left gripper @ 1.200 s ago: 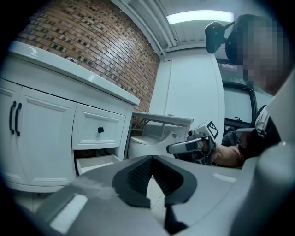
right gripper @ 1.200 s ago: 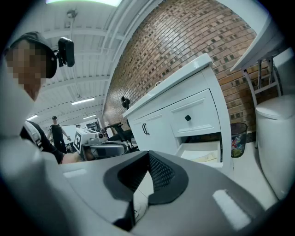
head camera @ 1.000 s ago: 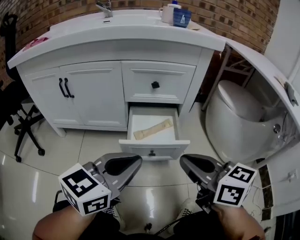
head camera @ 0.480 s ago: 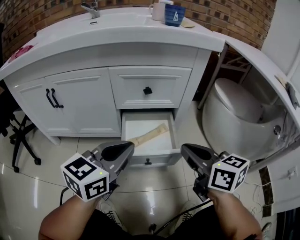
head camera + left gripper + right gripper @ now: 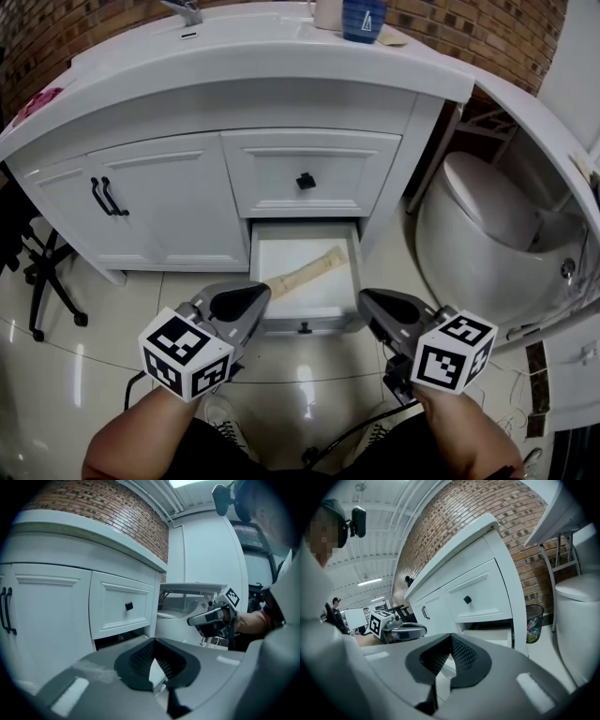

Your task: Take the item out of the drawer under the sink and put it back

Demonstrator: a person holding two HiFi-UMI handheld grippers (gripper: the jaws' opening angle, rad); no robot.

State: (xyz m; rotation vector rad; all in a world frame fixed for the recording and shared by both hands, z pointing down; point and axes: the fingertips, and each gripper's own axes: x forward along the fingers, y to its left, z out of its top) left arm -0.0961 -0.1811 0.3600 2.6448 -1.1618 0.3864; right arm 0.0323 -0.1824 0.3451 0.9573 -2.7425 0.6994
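Both my jaws are pressed together with nothing between them. In the head view my left gripper (image 5: 251,302) sits at the front left corner of the open lower white drawer (image 5: 309,324), and my right gripper (image 5: 377,309) is just off its front right corner. Under me is glossy pale tiled floor (image 5: 300,375).

The pale wooden stick-shaped item (image 5: 302,274) lies slantwise on the drawer bottom. Its near end is by my left jaws, its far end points to the back right, and it is untouched.

As I judge it, going in closed would shove the stick or nudge the drawer front and slide it shut, so the jaws must spread first. A grip on one end could let the stick droop and swing. A steep lift could knock it against the closed upper drawer with the black knob (image 5: 305,180).

Beyond that, the white vanity surface (image 5: 281,58) carries a blue cup (image 5: 364,17) and a metal faucet (image 5: 183,11). A white toilet (image 5: 487,216) stands to the right, a black office chair (image 5: 37,272) to the left, and a red brick wall (image 5: 469,28) runs behind.
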